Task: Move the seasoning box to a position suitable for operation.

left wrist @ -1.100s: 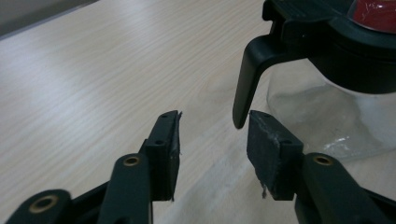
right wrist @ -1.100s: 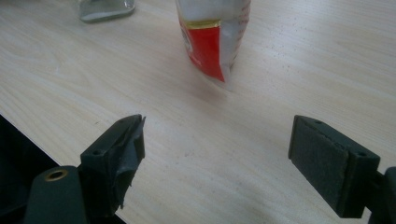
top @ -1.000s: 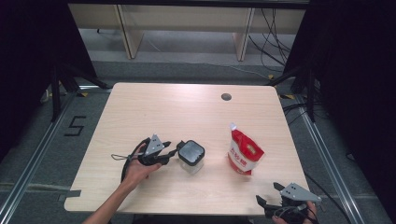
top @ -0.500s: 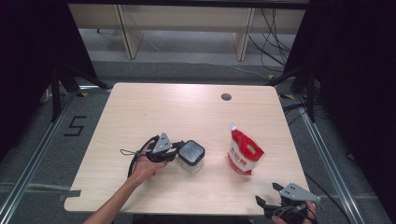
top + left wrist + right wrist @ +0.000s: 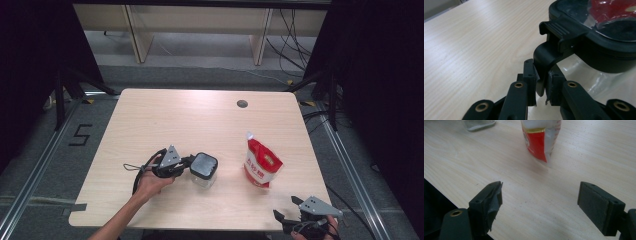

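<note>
A clear square container (image 5: 203,168) with a black clip-on lid (image 5: 599,30) stands on the table's near left half. My left gripper (image 5: 186,165) lies level at its left side, held by a hand. In the left gripper view, the jaws of that gripper (image 5: 541,82) have just been closing and now pinch the lid's black side latch (image 5: 546,55) between the pads. A red and white spouted pouch (image 5: 261,164) stands upright to the right. My right gripper (image 5: 286,208) rests at the table's near right edge, open, with bare wood between its jaws (image 5: 540,195) and the pouch (image 5: 540,137) ahead.
The light wooden table (image 5: 200,115) has a dark round cable hole (image 5: 242,104) near its far edge. Wooden shelving legs and cables stand on the floor beyond. Dark curtains flank both sides. The container's glass base (image 5: 479,123) shows at the top left of the right gripper view.
The left gripper has edged right toward the container and its jaws have narrowed onto the lid latch. The right gripper has stayed put.
</note>
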